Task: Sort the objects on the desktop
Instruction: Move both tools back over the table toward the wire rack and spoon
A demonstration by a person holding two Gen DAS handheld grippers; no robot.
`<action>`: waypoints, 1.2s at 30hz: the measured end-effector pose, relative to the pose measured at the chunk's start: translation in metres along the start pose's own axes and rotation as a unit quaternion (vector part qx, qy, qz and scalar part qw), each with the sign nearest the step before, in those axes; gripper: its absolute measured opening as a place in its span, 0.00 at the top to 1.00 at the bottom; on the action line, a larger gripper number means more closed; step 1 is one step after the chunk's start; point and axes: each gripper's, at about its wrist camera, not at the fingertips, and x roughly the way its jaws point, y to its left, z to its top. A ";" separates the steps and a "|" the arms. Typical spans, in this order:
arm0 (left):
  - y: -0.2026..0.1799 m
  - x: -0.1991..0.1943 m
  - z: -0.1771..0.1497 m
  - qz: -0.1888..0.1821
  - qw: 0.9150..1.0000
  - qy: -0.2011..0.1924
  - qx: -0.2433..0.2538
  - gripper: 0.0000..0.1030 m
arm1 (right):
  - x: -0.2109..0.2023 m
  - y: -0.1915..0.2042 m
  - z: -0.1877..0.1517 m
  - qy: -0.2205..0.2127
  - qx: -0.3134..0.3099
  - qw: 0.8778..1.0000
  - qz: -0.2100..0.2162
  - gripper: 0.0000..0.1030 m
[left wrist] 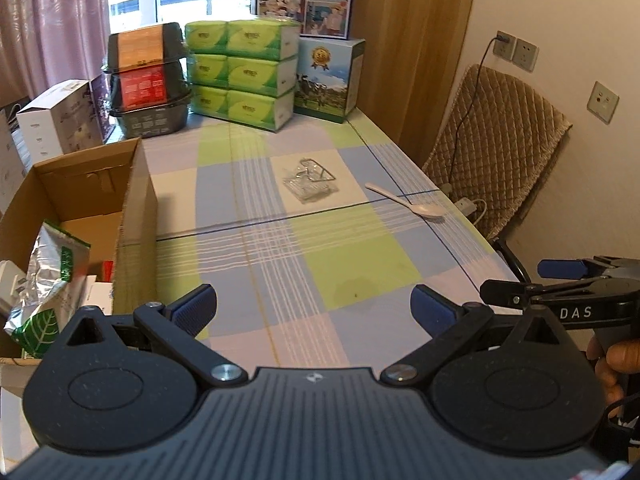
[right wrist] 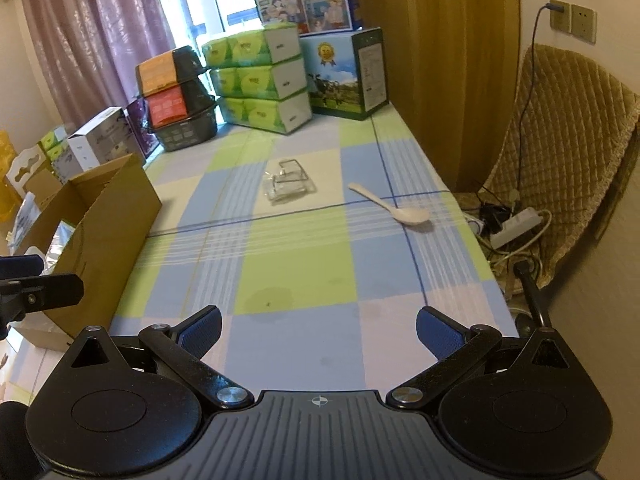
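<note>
My left gripper (left wrist: 314,308) hangs low over the near end of the worktop (left wrist: 360,264) with its blue-padded jaws spread wide and nothing between them; my right gripper (right wrist: 318,330) is likewise spread wide and empty, held just beside it over the same checked cloth. From the left wrist view, the right gripper shows at about 3 o'clock, with a hand (left wrist: 612,364) on its grip. Out ahead at 12 o'clock lies a clear plastic packet (left wrist: 310,180) with a wire piece, flat on a pale square of the cloth. At about 1 o'clock from it, well apart from both grippers, a white plastic spoon (left wrist: 408,200) lies with its bowl toward the worktop's right edge and its handle pointing back toward the packet. At 9 o'clock stands an open cardboard box (left wrist: 132,216), touching the cloth's left side, with a foil bag (left wrist: 48,280) printed with a green leaf inside it. At the far end are stacked green tissue packs (left wrist: 244,74), dark baskets (left wrist: 150,80) and a milk carton box (left wrist: 328,80).
</note>
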 end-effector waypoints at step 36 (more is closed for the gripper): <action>-0.017 0.097 0.036 -0.012 0.999 0.021 0.038 0.02 | 0.078 -0.061 0.052 -0.001 -0.084 0.996 -0.024 0.02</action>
